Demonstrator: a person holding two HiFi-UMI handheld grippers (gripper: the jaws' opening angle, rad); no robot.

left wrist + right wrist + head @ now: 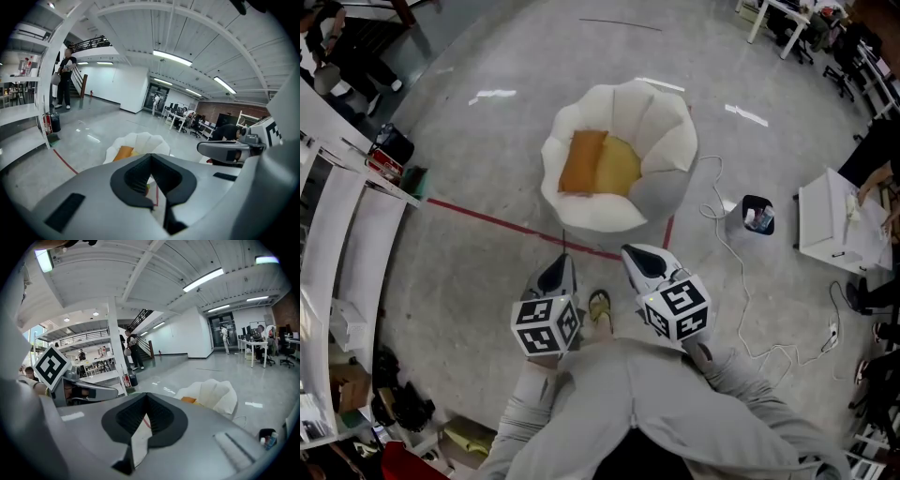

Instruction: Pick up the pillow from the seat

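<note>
An orange pillow (581,161) leans on the left side of the seat of a white shell-shaped chair (661,122), next to a yellow cushion (619,166). Both grippers hover low in the head view, short of the chair and apart from it. My left gripper (562,265) points at the chair with its jaws together and nothing in them. My right gripper (630,251) is beside it, shut and empty as well. The left gripper view shows the pillow (123,153) and the chair (140,139) beyond its shut tips (151,157). The right gripper view shows the chair (213,392) ahead to the right.
A red tape line (487,217) crosses the concrete floor in front of the chair. A white cable (724,246) trails right of it, past a black bin (757,214). A white table (830,220) stands at the right, white shelving (347,216) along the left.
</note>
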